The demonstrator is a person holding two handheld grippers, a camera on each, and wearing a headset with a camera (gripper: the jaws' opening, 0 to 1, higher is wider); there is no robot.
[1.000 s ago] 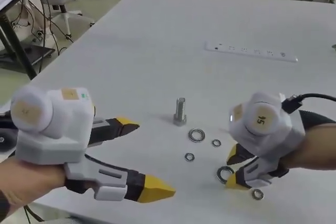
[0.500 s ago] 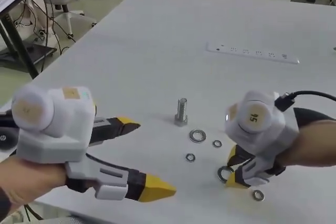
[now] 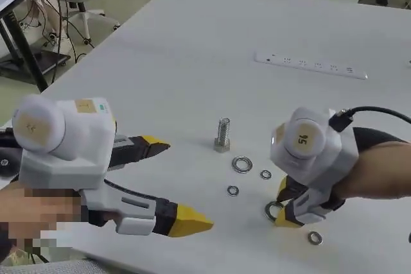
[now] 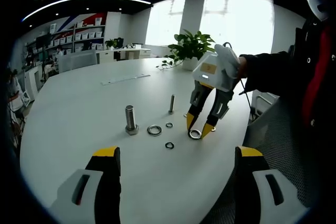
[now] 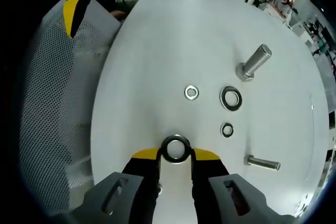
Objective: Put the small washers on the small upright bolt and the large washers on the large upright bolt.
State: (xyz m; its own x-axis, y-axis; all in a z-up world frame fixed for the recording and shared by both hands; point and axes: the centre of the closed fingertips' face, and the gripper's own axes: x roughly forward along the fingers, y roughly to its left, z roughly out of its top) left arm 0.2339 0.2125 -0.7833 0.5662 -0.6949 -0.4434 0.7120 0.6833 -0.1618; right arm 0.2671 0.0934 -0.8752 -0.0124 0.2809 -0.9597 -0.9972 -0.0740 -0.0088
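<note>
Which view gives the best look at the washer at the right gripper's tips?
The right gripper view: the washer lies whole and near, between the right gripper's jaw tips. The head view shows part of its ring beside the gripper body. The left gripper view shows it small and far.

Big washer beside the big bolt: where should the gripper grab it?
I'd pinch the big washer across its outer rim, coming straight down from above. It lies flat on the table as a thin ring, so from the side there is little edge to catch. Set the jaws clear of the big bolt standing close by.
</note>
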